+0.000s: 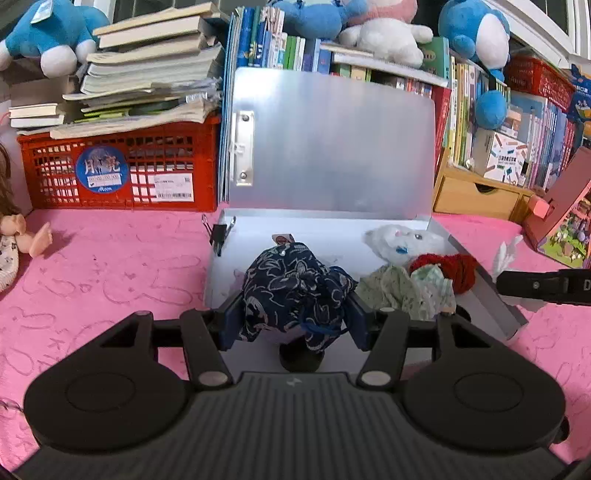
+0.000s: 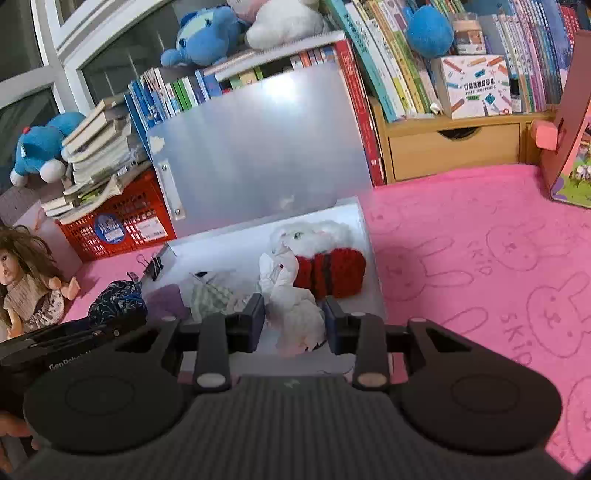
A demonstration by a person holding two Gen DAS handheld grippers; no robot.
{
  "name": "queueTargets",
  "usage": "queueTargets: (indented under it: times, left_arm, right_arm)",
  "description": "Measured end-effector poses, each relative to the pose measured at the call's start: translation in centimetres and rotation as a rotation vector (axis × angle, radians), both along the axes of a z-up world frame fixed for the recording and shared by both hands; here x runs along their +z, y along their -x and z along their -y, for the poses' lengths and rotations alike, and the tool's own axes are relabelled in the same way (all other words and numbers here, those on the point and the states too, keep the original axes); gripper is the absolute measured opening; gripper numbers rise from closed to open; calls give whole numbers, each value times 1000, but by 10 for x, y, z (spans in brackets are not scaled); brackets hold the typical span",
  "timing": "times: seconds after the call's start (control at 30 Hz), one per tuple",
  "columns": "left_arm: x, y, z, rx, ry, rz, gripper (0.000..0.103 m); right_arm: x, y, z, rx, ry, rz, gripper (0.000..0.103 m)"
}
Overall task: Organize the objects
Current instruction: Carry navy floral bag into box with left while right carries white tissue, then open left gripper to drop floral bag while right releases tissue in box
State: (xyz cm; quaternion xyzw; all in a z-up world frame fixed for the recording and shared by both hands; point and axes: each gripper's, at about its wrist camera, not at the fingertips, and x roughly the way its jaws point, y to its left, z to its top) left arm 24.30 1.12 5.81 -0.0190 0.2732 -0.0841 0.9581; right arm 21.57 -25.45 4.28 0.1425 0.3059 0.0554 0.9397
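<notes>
My left gripper (image 1: 295, 321) is shut on a bundle of navy floral cloth (image 1: 291, 284), held just above the front of an open silver metal box (image 1: 251, 251). The box's lid (image 1: 332, 147) stands upright behind it. In the box lie a white plush cat (image 1: 402, 238), a red knitted piece (image 1: 454, 267) and a green patterned cloth (image 1: 399, 291). My right gripper (image 2: 295, 321) is shut on a crumpled white cloth (image 2: 291, 295) over the box's near side, in front of the red knitted piece (image 2: 332, 273). A black binder clip (image 1: 218, 234) sits at the box's left wall.
A red crate (image 1: 118, 173) piled with books stands left of the box, and a doll (image 2: 26, 280) lies further left. A wooden drawer shelf (image 2: 454, 147) of books and a pink house-shaped box (image 2: 572, 147) stand at the right. Plush toys (image 1: 55, 33) top the books. A pink mat (image 2: 480, 258) covers the table.
</notes>
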Motion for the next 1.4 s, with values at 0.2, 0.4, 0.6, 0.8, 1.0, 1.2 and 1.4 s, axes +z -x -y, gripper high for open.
queueTargets:
  times: [0.2,0.4,0.6,0.8,1.0,1.2,1.4]
  left_arm:
    - [-12,-5,0,-8,-28,-21,63]
    - [-16,-12,5,-21,-66,-29,63]
    - [-20,-25,12,-24,-92,-48,63]
    - [-22,-39,17,-18,-118,-62,63]
    - [-21,-59,23,-23,-147,-90,63]
    - [-21,-76,27,-32,-161,-91,63]
    - [-27,-82,30,-44,-173,-132,63]
  right_arm:
    - [-12,-9,-1,-17,24,-32,39]
    - [-23,-20,5,-44,40,-65,39]
    - [-32,-30,8,-55,26,-88,38]
    - [-34,-46,8,-53,9,-101,38]
    - [-32,-67,3,-40,27,-104,38]
    - [-36,-82,3,-37,14,-117,38]
    - [-42,-84,2,-30,19,-123,37]
